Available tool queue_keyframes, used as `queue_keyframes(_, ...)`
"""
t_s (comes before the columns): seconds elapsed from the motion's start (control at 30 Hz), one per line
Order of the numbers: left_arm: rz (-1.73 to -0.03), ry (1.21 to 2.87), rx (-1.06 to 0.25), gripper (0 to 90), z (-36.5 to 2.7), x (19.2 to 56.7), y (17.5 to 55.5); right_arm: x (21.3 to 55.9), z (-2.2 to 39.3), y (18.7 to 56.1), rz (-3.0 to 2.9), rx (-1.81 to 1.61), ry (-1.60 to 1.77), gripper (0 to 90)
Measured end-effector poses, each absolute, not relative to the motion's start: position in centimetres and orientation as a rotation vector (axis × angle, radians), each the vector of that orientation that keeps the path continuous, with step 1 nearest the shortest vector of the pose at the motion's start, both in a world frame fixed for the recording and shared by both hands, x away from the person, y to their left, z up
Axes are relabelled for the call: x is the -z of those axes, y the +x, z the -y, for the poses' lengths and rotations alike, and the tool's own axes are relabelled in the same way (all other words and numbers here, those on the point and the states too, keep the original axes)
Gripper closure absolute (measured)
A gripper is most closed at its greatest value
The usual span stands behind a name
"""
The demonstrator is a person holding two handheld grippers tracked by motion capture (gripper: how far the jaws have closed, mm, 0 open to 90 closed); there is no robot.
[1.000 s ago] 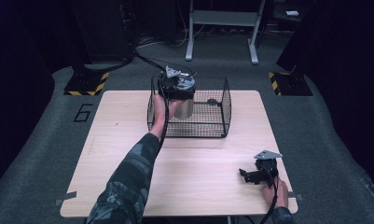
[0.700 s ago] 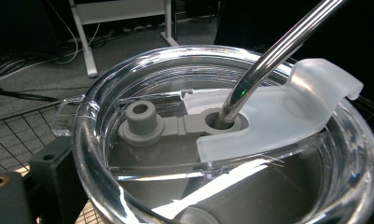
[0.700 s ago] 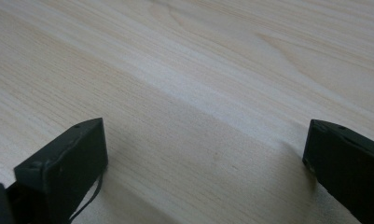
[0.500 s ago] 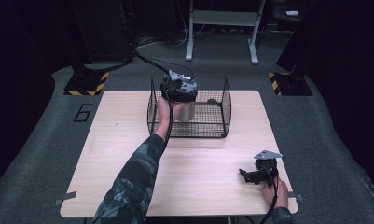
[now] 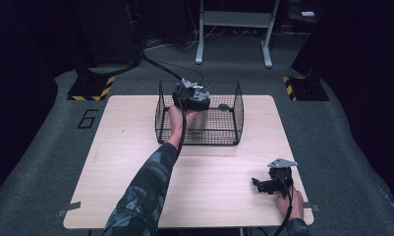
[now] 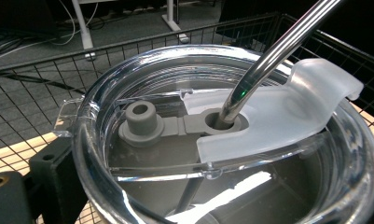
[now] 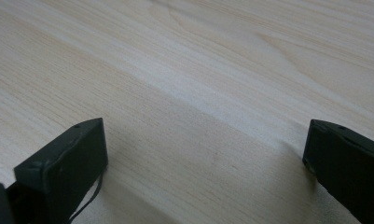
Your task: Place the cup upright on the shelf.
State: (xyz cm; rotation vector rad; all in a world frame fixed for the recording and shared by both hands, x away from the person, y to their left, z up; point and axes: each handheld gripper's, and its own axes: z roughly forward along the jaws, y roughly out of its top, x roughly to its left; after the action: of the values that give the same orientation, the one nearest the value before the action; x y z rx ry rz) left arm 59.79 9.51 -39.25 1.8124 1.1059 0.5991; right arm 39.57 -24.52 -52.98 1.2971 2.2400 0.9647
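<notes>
Left gripper (image 5: 190, 96): clamped on the steel tumbler with clear plastic lid (image 6: 212, 140), held inside the black wire basket (image 5: 234, 125) at the table's far side.
Obstruction: basket walls enclosed the tumbler closely; a metal straw (image 6: 273, 56) rose through the lid.
Right gripper (image 5: 269, 184): jaws wide apart, empty, resting on the pale wooden table (image 5: 214, 187), well apart from the basket.

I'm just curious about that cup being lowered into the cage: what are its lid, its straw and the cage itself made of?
The lid looks like clear glossy plastic: you see through it, and its rim glints. Its flap seems frosted, matte plastic. The straw appears to be polished metal, with mirror-like streaks. The cage looks like thin black wire, probably coated metal.
</notes>
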Motion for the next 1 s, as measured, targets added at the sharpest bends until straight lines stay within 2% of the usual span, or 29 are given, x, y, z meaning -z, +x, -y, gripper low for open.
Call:
queue_keyframes(0.63,-1.146,1.828,-0.577,3.9,-9.2,40.8,60.1,53.0,24.5,39.6,-2.240,-0.965,1.301,0.0)
queue_keyframes(1.0,-1.102,1.879,-0.600,3.9,-9.2,41.3,59.3,53.0,24.5,39.6,-2.240,-0.966,1.302,0.0)
